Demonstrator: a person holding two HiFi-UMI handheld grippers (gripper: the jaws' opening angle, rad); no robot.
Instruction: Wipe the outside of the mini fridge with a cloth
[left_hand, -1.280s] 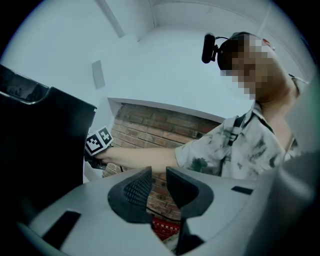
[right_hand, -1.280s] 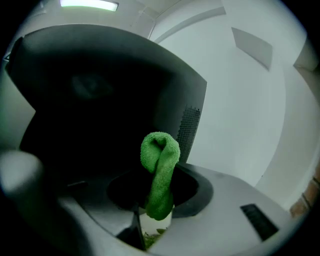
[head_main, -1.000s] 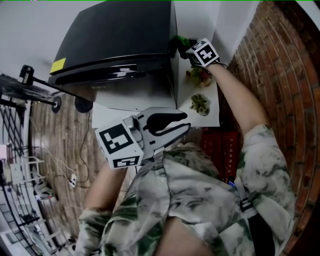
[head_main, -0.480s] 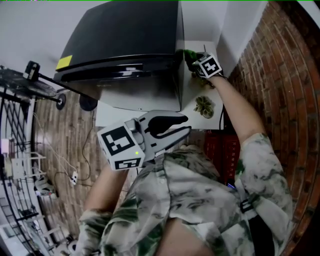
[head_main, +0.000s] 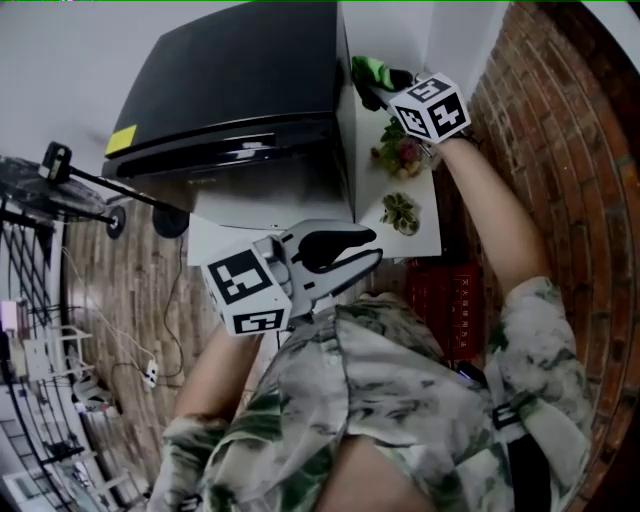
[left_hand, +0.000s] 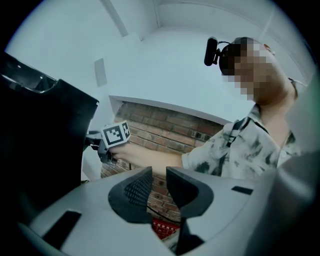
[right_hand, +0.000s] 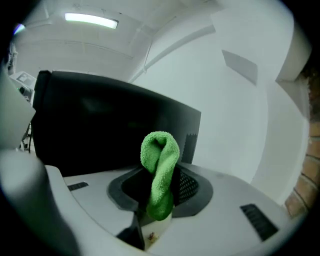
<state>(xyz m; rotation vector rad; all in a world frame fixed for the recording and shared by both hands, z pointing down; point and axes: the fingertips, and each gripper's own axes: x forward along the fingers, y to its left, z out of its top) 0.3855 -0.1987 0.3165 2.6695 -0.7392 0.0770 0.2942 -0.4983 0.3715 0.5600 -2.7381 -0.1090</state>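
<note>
Head view: right gripper (head_main: 376, 88), clamping the green cloth (head_main: 367, 70), sits just right of the mini fridge (head_main: 240, 80), far end; left gripper (head_main: 373, 248), narrowly parted, empty, near.

cloth (head_main: 368, 71) beside mini fridge (head_main: 240, 90), plants (head_main: 401, 211) at right

Right gripper (right_hand: 159, 188): jaws closed on a green cloth (right_hand: 160, 162), which stands up between them as a folded loop, lower end hanging below the pads. Black fridge (right_hand: 100, 125) fills the background just behind the cloth, whether touching can't be told. White wall (right_hand: 235, 115) right, ceiling light (right_hand: 91, 20) top left, brick (right_hand: 306, 187) at far right edge.
</note>
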